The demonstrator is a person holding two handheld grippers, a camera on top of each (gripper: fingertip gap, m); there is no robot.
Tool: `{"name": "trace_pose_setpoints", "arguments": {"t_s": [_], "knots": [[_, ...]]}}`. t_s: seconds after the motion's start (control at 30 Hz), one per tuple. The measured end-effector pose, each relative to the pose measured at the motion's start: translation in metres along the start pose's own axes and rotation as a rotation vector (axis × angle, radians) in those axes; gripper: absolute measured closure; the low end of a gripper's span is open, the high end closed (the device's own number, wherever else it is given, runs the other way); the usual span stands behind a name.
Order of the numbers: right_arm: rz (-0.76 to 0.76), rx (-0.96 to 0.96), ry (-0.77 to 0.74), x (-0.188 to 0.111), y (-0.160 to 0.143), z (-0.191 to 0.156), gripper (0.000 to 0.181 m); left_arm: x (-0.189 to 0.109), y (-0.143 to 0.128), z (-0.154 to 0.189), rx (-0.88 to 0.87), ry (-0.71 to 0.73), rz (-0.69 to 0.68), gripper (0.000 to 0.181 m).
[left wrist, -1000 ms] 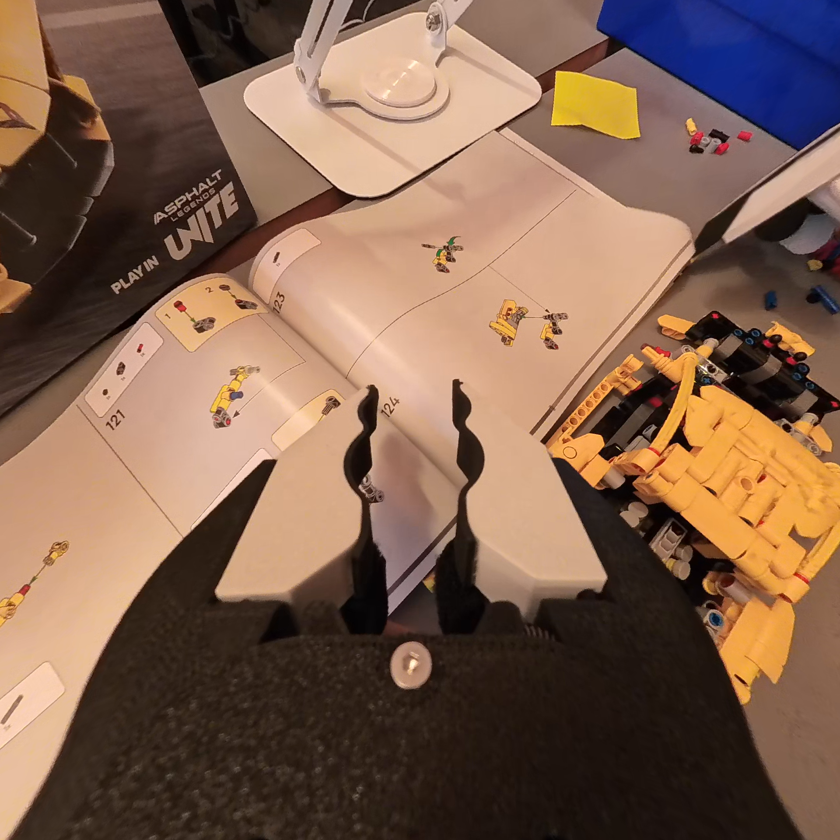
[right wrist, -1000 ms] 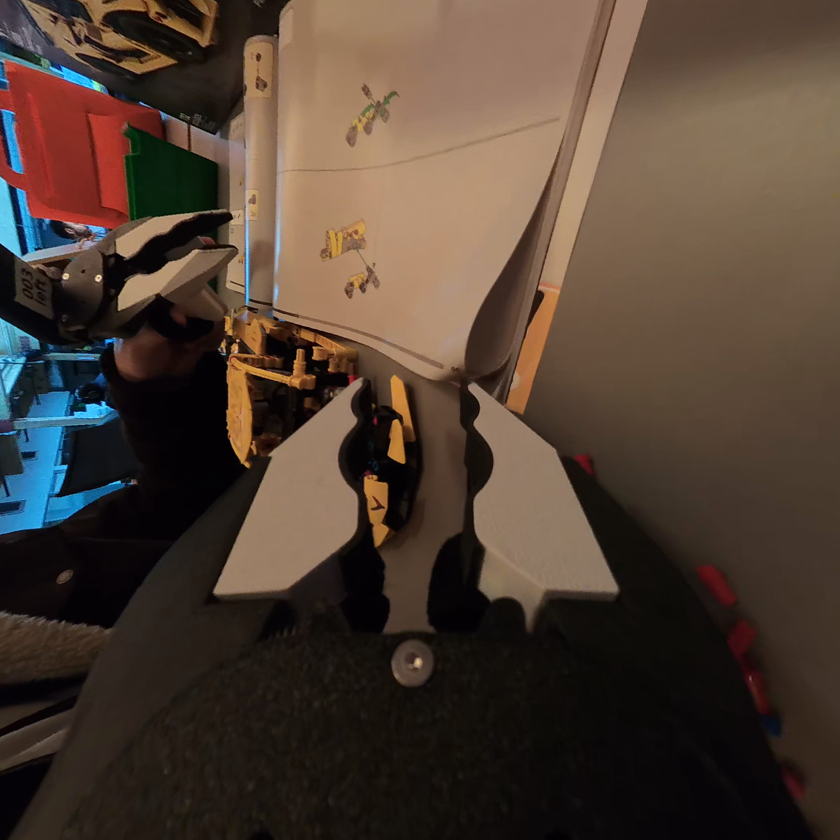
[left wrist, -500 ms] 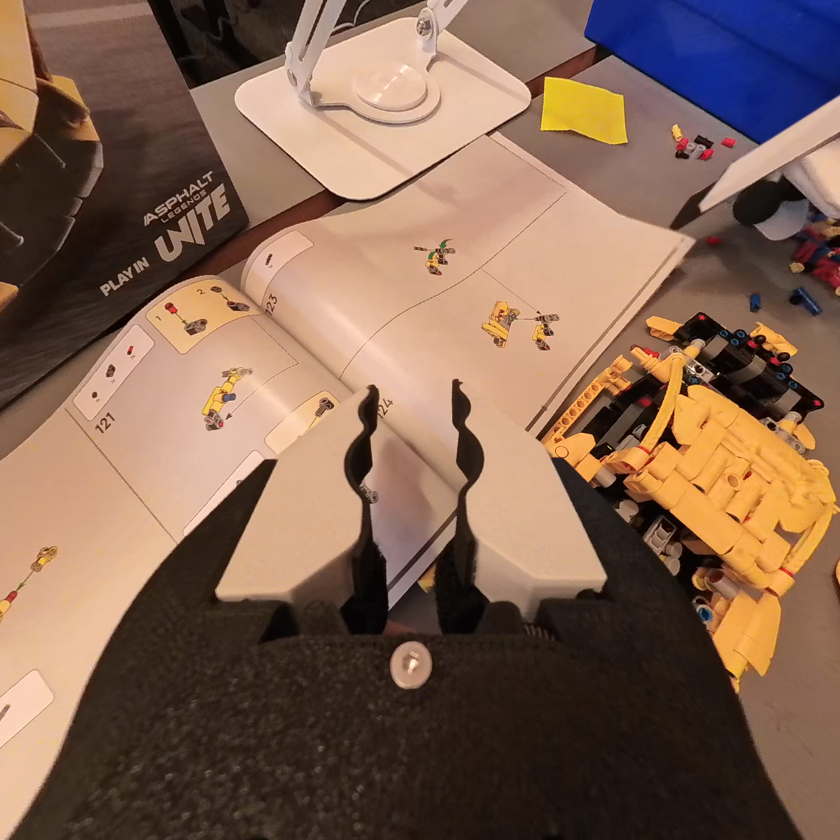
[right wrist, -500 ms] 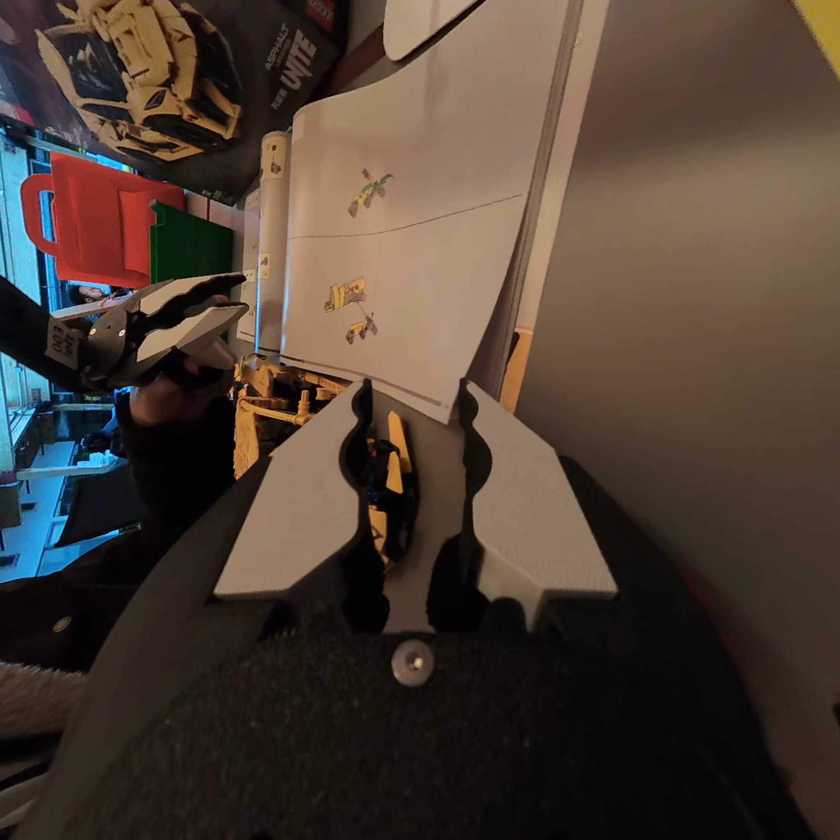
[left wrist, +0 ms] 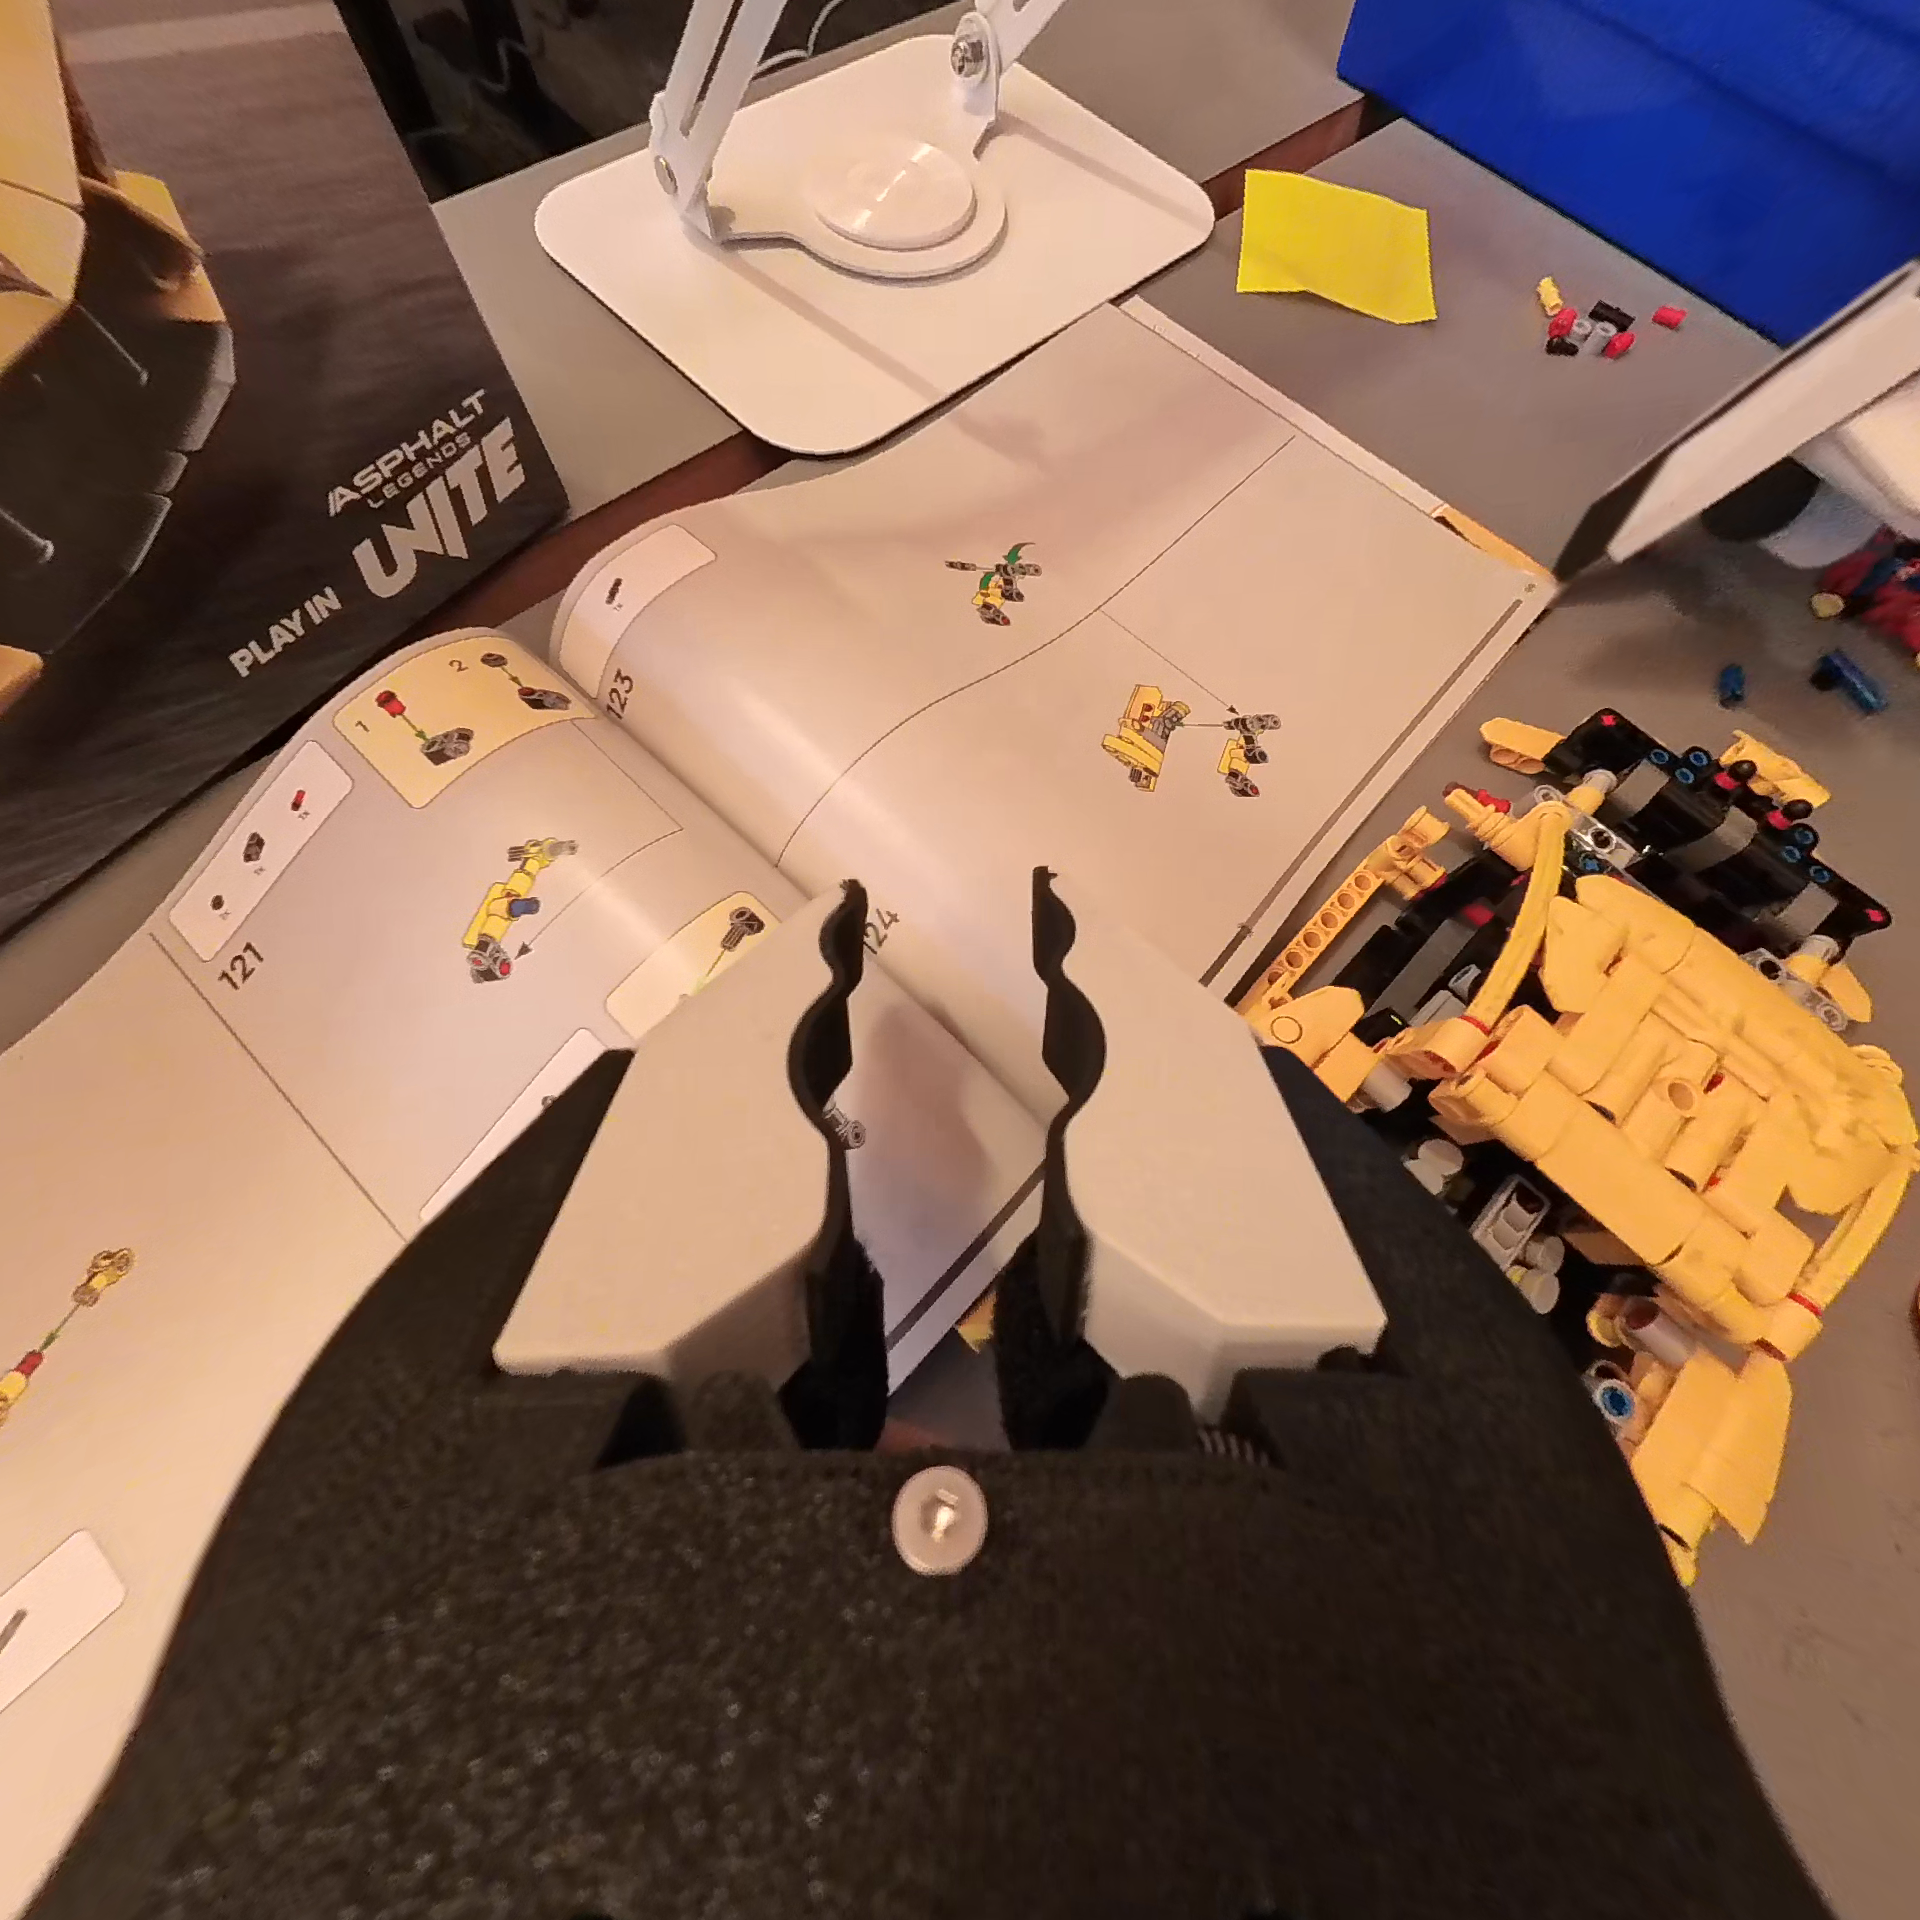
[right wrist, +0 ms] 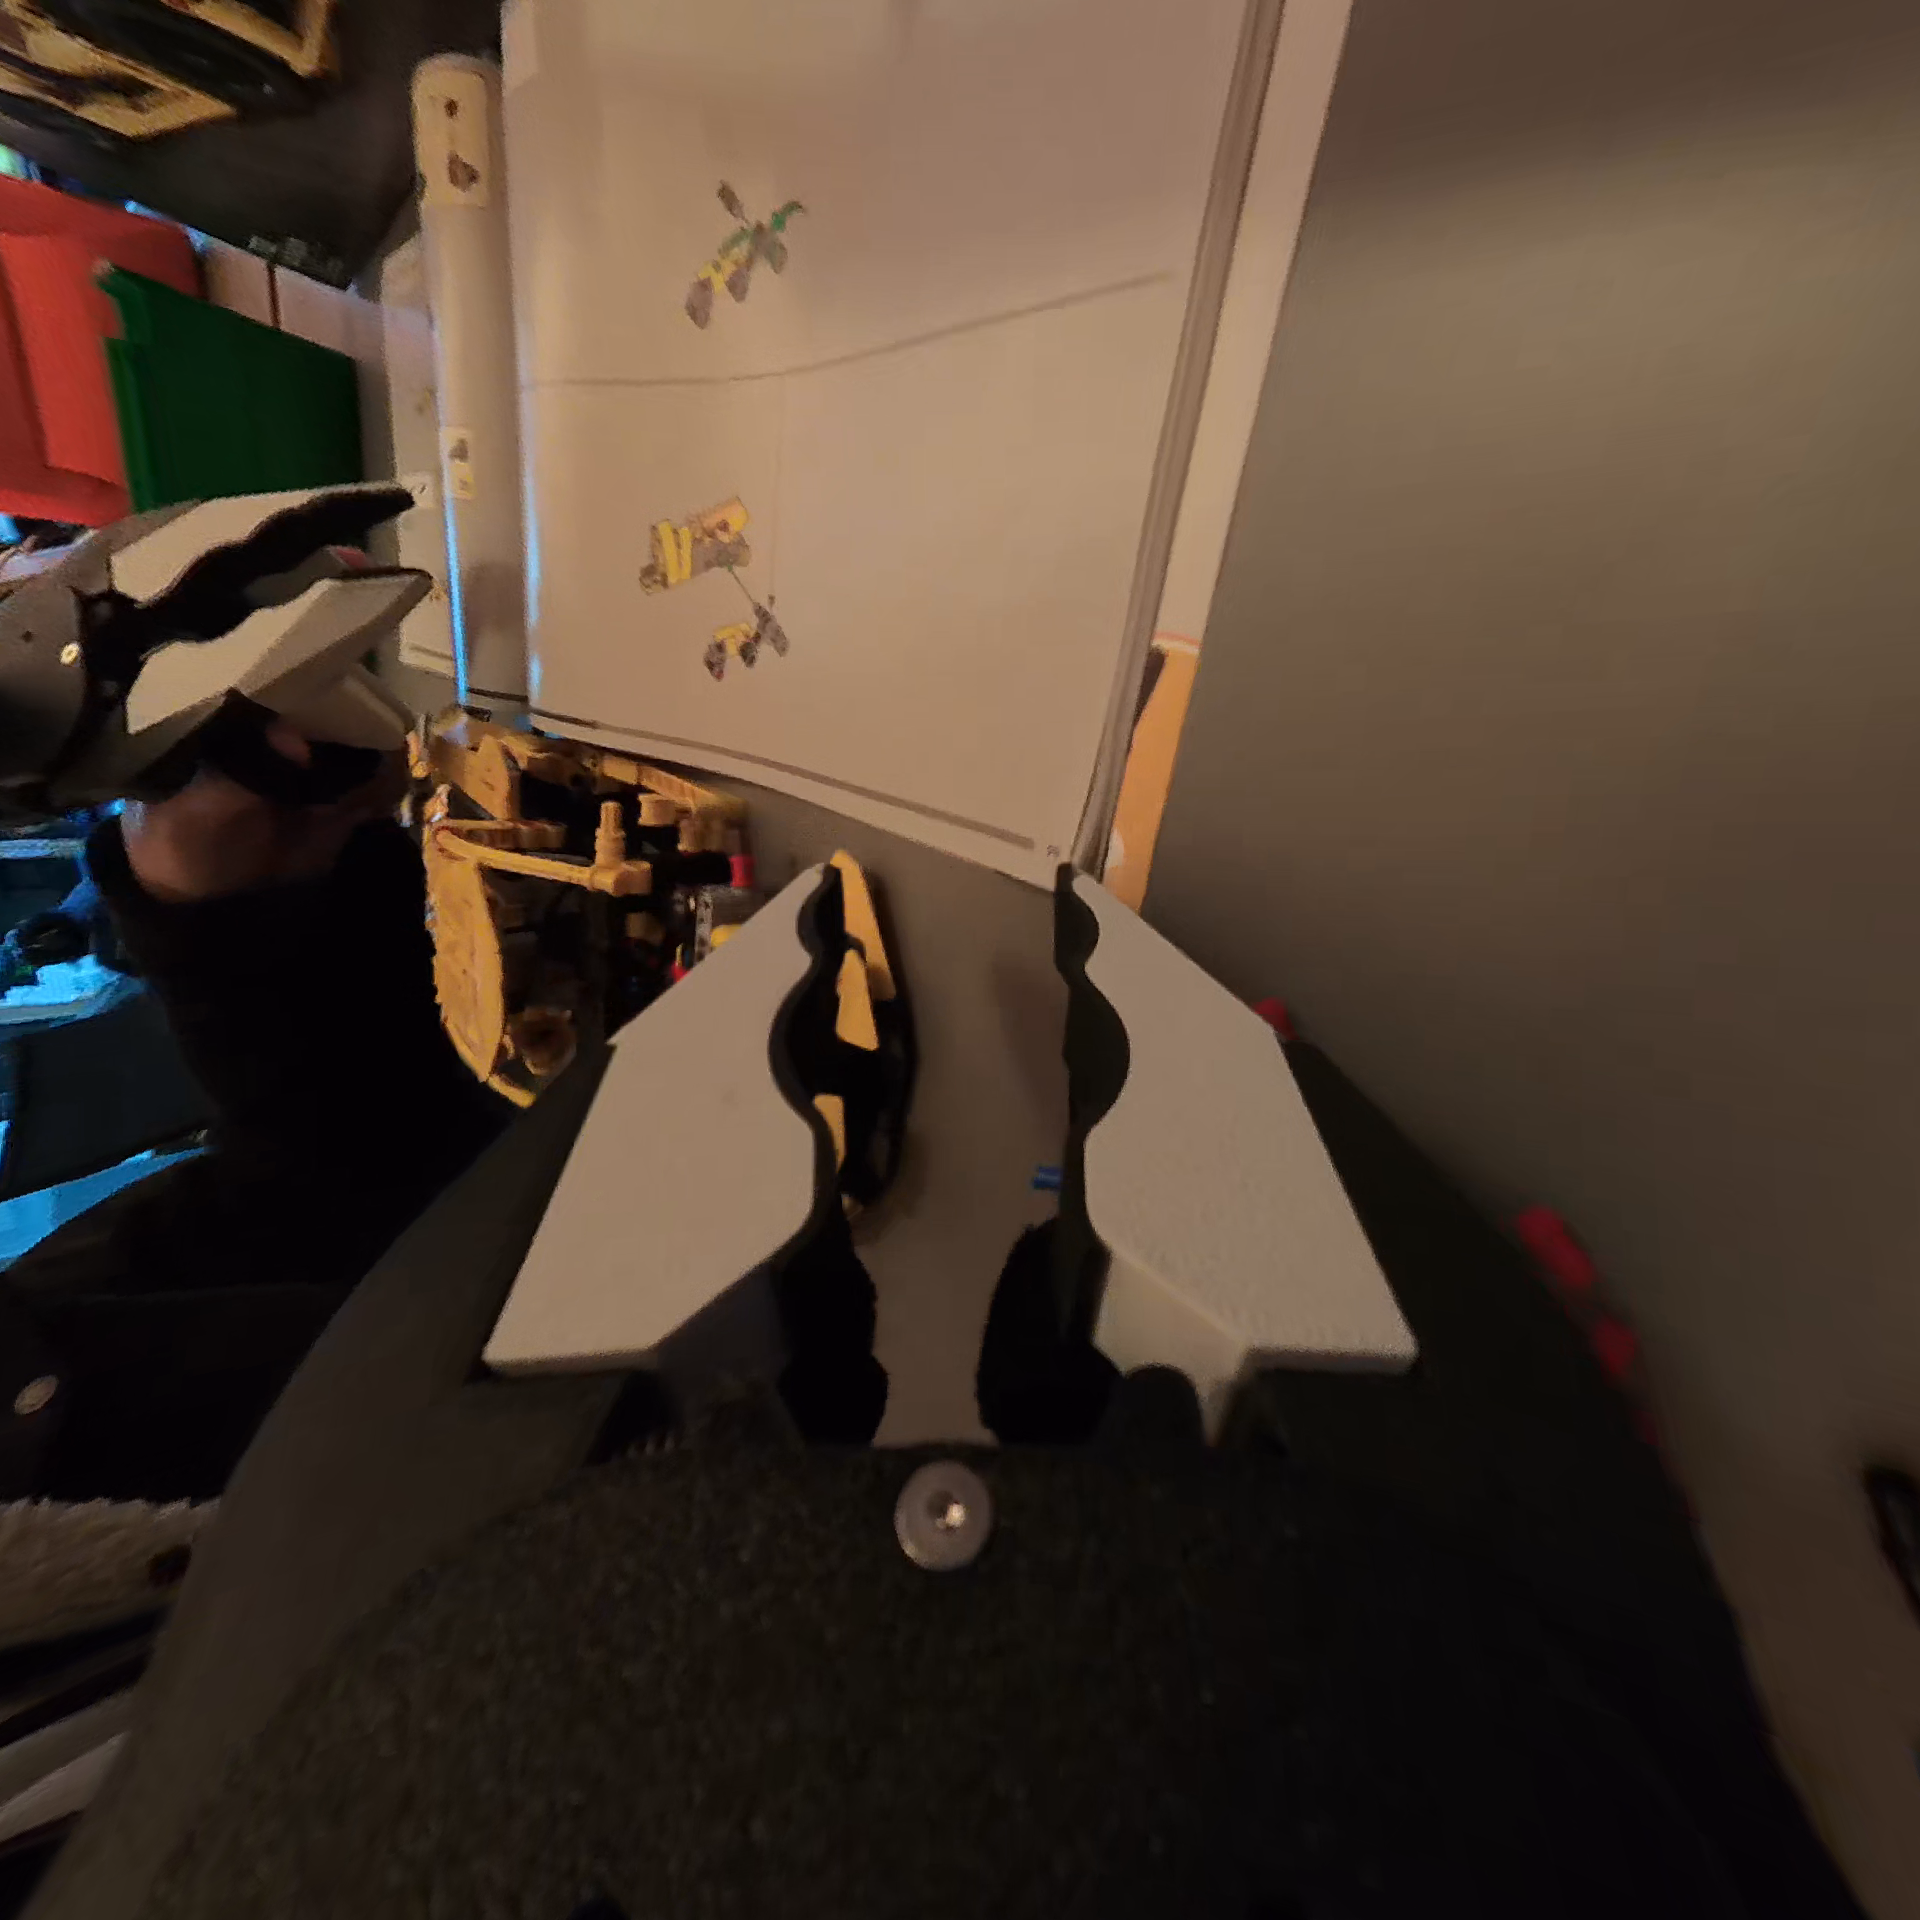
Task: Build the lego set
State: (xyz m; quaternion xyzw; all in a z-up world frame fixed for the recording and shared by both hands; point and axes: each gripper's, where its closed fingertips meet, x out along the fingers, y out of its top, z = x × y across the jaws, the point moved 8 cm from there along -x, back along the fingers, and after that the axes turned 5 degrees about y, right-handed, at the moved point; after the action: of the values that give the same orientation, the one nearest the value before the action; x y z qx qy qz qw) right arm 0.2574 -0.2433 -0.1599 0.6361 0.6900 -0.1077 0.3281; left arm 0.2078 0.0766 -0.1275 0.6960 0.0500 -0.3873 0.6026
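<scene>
Left gripper: the left gripper (left wrist: 945, 883) is hovering over the lower part of the open instruction booklet (left wrist: 1039, 499), its jaws standing spread with nothing between them.
Right gripper: the right gripper (right wrist: 940, 873) is tipped on its side close above the grey table (right wrist: 1610, 623), jaws standing apart and gripping nothing; a small yellow-and-black lego piece (right wrist: 862, 997) is lying on the table behind its left finger, and whether they are touching cannot be told.
Lego model: the half-built car (left wrist: 1621, 1070) is lying on the table just beside the booklet's right edge, well to the right of the left gripper. Pale yellow panels and curved tubes are covering most of it, a black frame with blue and red pins is showing at the far end, and grey connectors are peeking out along the near side.
Loose parts: a small cluster of red, black and grey pins (left wrist: 1595, 327) is sitting near a yellow paper square (left wrist: 1335, 244); a few blue pieces (left wrist: 1844, 670) are lying beyond the model.
Surroundings: the dark set box (left wrist: 239, 416) is standing to the left of the booklet, a white stand base (left wrist: 831, 301) is resting just behind the booklet, and a blue bin (left wrist: 1683, 135) is sitting at the far right.
</scene>
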Motion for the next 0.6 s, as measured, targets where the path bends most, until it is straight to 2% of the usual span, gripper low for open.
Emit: {"name": "trace_pose_setpoints", "arguments": {"t_s": [0.33,0.6], "knots": [[-0.049,0.019,0.013,0.0025,-0.0058,0.0034,0.142,0.0009,-0.001,0.0007,0.005,-0.002,-0.004,0.15],[-0.027,0.018,0.02,0.0019,-0.0037,0.0026,0.143,0.0006,-0.001,0.0005,0.005,-0.002,-0.003,0.15]]}}
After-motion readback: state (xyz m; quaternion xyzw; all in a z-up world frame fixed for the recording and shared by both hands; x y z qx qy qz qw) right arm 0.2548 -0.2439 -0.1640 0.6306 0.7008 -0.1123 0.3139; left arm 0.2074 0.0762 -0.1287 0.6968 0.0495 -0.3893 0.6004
